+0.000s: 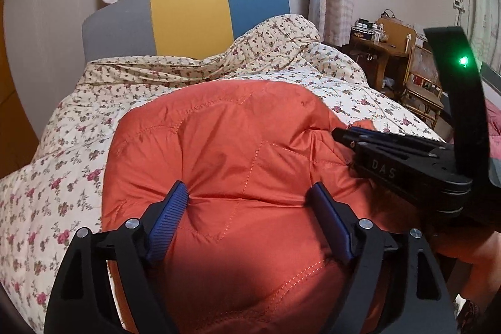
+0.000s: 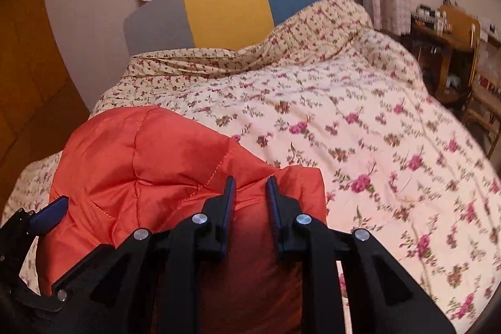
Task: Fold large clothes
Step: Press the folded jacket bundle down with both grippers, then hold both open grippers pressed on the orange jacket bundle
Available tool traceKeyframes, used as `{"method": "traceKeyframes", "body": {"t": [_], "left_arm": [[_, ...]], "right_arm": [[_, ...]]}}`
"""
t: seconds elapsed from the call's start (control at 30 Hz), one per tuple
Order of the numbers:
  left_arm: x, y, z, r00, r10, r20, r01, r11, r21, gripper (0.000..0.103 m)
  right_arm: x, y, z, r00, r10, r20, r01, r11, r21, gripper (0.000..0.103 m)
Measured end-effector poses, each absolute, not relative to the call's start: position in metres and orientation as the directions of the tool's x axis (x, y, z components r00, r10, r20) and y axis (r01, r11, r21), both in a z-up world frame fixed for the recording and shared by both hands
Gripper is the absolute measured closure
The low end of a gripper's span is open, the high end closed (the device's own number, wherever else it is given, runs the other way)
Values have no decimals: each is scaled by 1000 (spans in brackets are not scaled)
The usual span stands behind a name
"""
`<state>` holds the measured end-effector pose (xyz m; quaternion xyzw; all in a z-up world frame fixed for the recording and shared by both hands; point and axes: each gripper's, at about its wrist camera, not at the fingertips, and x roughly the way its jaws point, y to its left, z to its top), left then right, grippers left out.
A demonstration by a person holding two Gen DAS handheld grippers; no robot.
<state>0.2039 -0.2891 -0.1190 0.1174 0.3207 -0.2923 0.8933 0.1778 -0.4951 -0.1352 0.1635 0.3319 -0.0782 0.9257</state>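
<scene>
An orange quilted jacket (image 1: 238, 165) lies bunched at the near left of the floral bedspread (image 2: 360, 127). The left gripper (image 1: 250, 193) presses into it, jaws wide apart. The right gripper (image 2: 250, 190), jaws narrowly apart, straddles its right edge.

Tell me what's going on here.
A person with a gripper in each hand is working an orange quilted jacket on a bed with a floral quilt. The left gripper has its jaws wide apart, pressed into the bunched jacket. The right gripper, jaws slightly apart with orange fabric showing in the gap, is at the jacket's right edge; whether it grips is unclear. The jacket lies in a puffy heap, no neat fold yet.
</scene>
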Motion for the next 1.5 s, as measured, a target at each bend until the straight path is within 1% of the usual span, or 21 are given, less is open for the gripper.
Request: {"method": "traceKeyframes", "body": {"t": [0.17,0.3,0.53,0.57,0.6,0.67,0.73,0.8,0.9,0.93,1.0,1.07,1.1,1.2,1.37,1.5], "left_arm": [[208,-294,-127,622,-450,-640,602,798,25,18],[210,-295,-134,628,-464,-625,605,796,17,17],[210,-298,-143,650,-453,-610,599,799,45,17],[209,-298,-143,653,-453,-607,599,799,48,16],[208,-296,-142,651,-460,-604,605,795,46,13],[205,-294,-137,630,-482,-609,625,780,29,7],[205,-291,-128,607,-492,-624,630,777,1,7],[212,-283,-110,612,-497,-615,598,800,-52,7],[236,-273,-92,654,-451,-607,500,860,-100,7],[250,-273,-90,655,-433,-619,471,875,-113,7],[277,-281,-99,644,-350,-680,432,900,-54,7],[288,-289,-112,653,-287,-701,420,907,20,7],[288,-291,-118,657,-278,-701,420,907,34,5],[287,-288,-129,667,-288,-687,420,907,28,4],[293,-270,-146,649,-359,-671,424,903,-72,3],[297,-270,-153,639,-373,-673,426,900,-95,3]], "right_arm": [[187,-504,-153,750,9,-661,259,916,306,85],[194,-505,-167,742,0,-670,270,915,299,85],[197,-507,-179,745,14,-666,278,902,331,85],[196,-507,-178,749,13,-663,277,902,331,85],[195,-507,-178,751,14,-660,276,901,333,85],[193,-507,-177,756,13,-655,277,900,338,85],[192,-508,-177,759,16,-651,278,896,347,85],[191,-508,-176,762,15,-647,278,895,348,85],[188,-507,-174,768,3,-641,279,899,339,85],[188,-507,-173,769,2,-640,279,899,338,85],[188,-506,-173,769,1,-639,281,898,338,85],[189,-506,-173,763,-8,-646,288,899,329,85],[189,-505,-173,761,-10,-648,289,900,325,85],[189,-504,-173,759,-14,-651,290,903,318,85],[191,-498,-172,754,-39,-656,290,915,279,85],[193,-499,-174,750,-39,-661,291,916,275,85]]}}
